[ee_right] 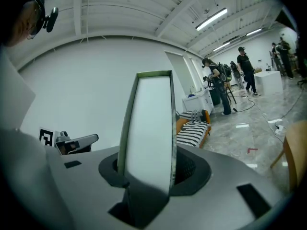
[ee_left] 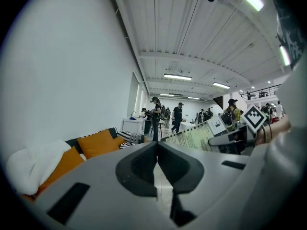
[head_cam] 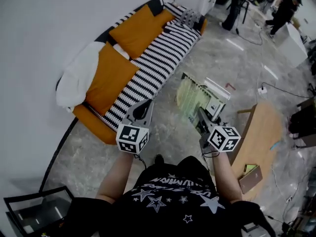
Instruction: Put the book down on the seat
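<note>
Okay, head view: we hold the thick pale-green book (head_cam: 197, 95) in the right gripper (head_cam: 203, 118), over the grey marble floor (head_cam: 170, 139), beside the black-and-white striped sofa seat (head_cam: 158, 58). Left gripper view: the left gripper (ee_left: 157, 150) has its jaws pressed together, nothing between. Right gripper view: the jaws clamp the book upright.

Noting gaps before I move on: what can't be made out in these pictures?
- Book title: head view too small; right gripper view shows only its edge.
- Grey object on sofa far end: head view, too small to name.
- Dark frame bottom left: head view, cut off by edge.
</note>
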